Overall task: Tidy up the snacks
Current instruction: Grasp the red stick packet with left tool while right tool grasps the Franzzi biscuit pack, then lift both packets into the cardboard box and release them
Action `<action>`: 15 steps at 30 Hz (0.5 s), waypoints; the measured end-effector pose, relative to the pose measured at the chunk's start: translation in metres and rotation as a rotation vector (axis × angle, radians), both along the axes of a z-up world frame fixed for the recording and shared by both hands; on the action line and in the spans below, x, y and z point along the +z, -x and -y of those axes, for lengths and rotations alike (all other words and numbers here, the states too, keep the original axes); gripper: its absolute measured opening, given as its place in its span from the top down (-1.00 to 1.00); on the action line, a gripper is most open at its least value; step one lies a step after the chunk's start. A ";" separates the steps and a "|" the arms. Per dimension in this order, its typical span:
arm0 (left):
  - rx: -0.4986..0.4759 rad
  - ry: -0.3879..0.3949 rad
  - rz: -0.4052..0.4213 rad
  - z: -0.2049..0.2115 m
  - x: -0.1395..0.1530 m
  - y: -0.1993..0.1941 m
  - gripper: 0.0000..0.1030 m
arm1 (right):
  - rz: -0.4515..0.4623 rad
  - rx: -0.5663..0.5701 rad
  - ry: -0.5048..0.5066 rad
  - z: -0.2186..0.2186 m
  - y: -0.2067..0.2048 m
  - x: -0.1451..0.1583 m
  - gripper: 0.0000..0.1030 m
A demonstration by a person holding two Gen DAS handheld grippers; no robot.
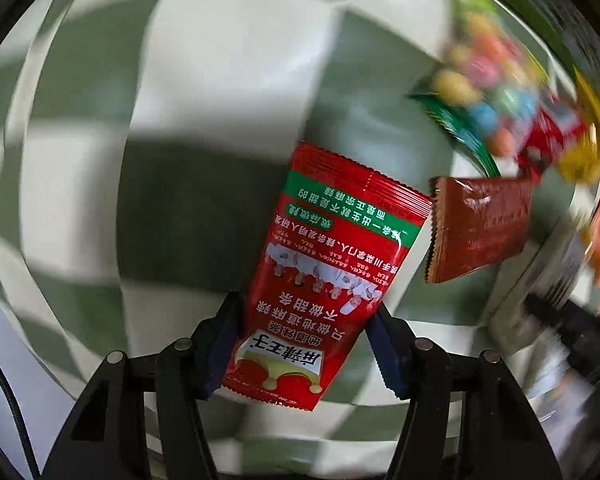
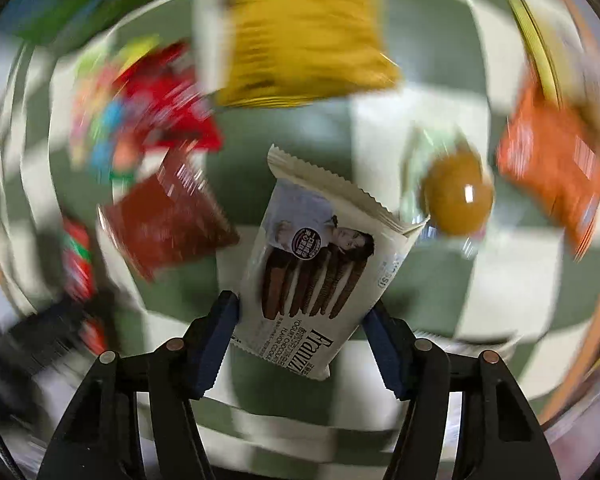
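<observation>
Blue pads of the left gripper (image 1: 304, 344) press on both long edges of a red snack packet (image 1: 332, 272), so the tool holds it at a middling width. The packet's long axis runs from the jaws up and slightly right; its crimped top end points away from the camera, and its printed brand end lies nearest the lens, so the lettering reads upside down. It sits over a green and white checked cloth (image 1: 220, 80). Just right of the red packet lies a brown wrapper (image 1: 480, 224), its saw-tooth edge facing the packet but apart from it. Beyond the brown wrapper, a blurred bag of coloured candies (image 1: 484, 92) lies further right and up.

On the other side, the right gripper (image 2: 300, 340) clamps a cream cookie packet (image 2: 320, 264) by its two long sides, also at a middling width. That packet's long axis tilts from lower left at the jaws to upper right, with its zigzag sealed end pointing away. Left of the cookie packet rests a brown wrapper (image 2: 168, 224); above the packet lies a yellow bag (image 2: 304, 40), well apart. Right of the packet, near its far corner, is a round amber sweet (image 2: 458, 200), and further right an orange packet (image 2: 556, 172). All of these are blurred.
</observation>
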State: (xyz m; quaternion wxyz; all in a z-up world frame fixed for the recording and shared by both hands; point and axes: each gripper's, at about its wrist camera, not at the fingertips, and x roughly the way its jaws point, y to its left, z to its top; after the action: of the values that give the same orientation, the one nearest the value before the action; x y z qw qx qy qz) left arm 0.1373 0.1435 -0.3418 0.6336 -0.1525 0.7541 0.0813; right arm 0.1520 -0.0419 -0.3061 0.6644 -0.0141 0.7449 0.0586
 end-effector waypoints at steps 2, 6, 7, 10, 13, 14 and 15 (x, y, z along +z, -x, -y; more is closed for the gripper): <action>0.077 0.062 -0.006 -0.008 -0.003 0.008 -0.14 | 0.016 0.131 0.067 -0.018 0.006 0.001 -0.25; -0.018 0.066 -0.012 -0.004 -0.009 0.012 -0.15 | 0.002 0.154 0.060 -0.024 0.010 0.000 -0.29; -0.056 0.058 -0.013 -0.003 -0.009 0.011 -0.17 | 0.003 0.132 0.034 -0.021 0.010 0.001 -0.33; -0.176 0.021 -0.019 0.010 -0.009 0.013 -0.19 | 0.008 0.052 -0.017 -0.008 0.009 0.007 -0.54; -0.268 -0.021 -0.034 0.023 -0.012 0.015 -0.23 | 0.005 -0.029 -0.055 0.007 0.007 0.008 -0.54; -0.287 -0.032 -0.037 0.025 -0.012 0.015 -0.23 | -0.002 -0.058 -0.070 0.010 0.008 0.006 -0.54; -0.292 -0.043 -0.036 0.026 -0.011 0.016 -0.23 | -0.007 -0.079 -0.078 0.015 0.008 0.004 -0.54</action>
State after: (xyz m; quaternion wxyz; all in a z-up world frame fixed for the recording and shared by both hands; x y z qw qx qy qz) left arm 0.1214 0.1173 -0.3530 0.6283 -0.0259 0.7775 0.0072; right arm 0.1436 -0.0570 -0.3021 0.6635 0.0413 0.7445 0.0616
